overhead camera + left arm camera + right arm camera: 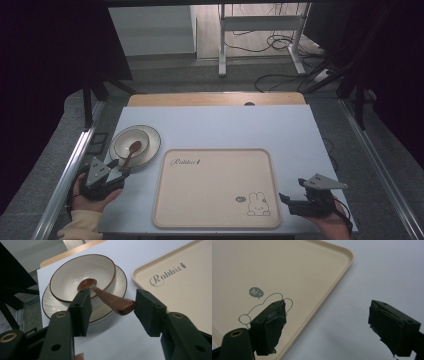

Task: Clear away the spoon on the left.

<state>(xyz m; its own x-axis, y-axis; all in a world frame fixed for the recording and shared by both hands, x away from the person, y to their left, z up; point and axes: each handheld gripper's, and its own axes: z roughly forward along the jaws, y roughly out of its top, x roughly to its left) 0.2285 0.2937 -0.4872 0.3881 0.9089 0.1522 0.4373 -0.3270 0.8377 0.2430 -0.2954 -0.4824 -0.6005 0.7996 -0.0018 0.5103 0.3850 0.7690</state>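
On the table's left side, a bowl [82,277] on a plate [50,302] holds a brown spoon [110,301]. The left hand-held gripper [111,312] brackets its handle, jaws apart, not pressing. The right hand-held gripper [327,322] stands open beside the empty tray [287,270].

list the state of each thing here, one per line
spoon: resting in the bowl, handle end between the left tool's pads, not yet clamped
bowl: upright on the plate
plate: flat on the table
tray: empty, flat
left tool: open
right tool: open, holding nothing
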